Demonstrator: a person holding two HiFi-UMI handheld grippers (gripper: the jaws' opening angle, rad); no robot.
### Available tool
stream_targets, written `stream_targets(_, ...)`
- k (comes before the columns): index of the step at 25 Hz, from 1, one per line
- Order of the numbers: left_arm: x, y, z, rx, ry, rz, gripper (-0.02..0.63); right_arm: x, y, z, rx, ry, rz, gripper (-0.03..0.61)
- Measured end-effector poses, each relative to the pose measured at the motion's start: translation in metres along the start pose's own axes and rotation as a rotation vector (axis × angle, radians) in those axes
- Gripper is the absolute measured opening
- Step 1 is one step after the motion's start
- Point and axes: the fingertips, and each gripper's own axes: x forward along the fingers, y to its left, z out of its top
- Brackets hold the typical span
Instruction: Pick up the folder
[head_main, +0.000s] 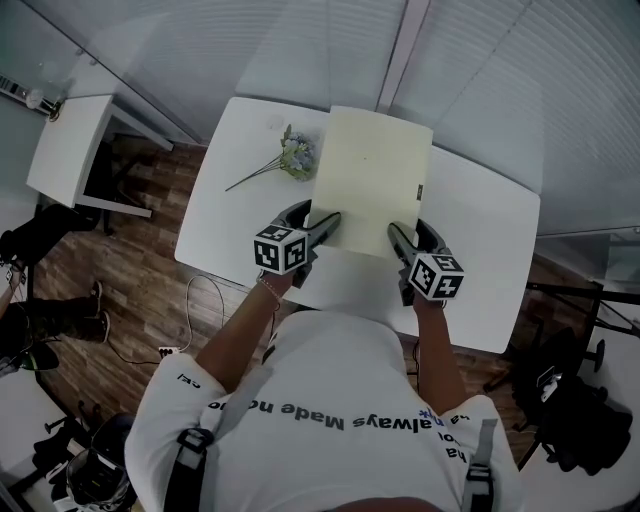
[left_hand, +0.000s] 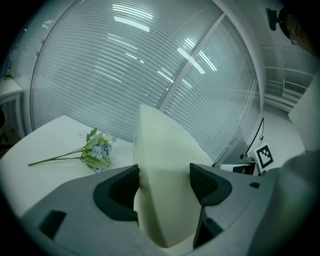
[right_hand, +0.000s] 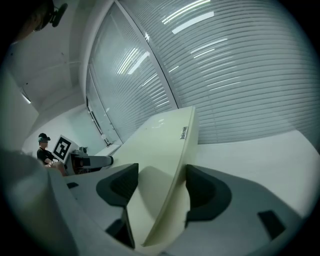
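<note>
Both grippers are clamped on the near edge of the cream folder (head_main: 370, 180), which is held over the white table (head_main: 480, 240). The left gripper (head_main: 322, 225) grips its near left corner and the right gripper (head_main: 400, 237) its near right corner.

In the left gripper view, the folder (left_hand: 165, 150) fills the space between the dark pads of the left gripper (left_hand: 164, 182) and rises towards the window blinds, its far end off the table (left_hand: 45, 140). This view also shows the artificial flower sprig (left_hand: 95, 150) lying on the table to the left.

The right gripper view has no flowers. Its gripper (right_hand: 157, 185) pinches the folder (right_hand: 160, 135), which runs tilted between the pads, and a small label (right_hand: 184, 132) shows on the folder's right edge.

Only the head view shows the sprig (head_main: 290, 158) lying just left of the folder, a second white desk (head_main: 70, 150) far left, and the wooden floor (head_main: 150, 270).
</note>
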Motion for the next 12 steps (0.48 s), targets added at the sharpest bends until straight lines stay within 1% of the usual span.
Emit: stream_targets(12, -0.030, -0.030, 0.048, 0.053, -0.106, -0.009, 0.324, -0.031, 0.026, 0.050, -0.064, -0.098, 0.003, 0.302)
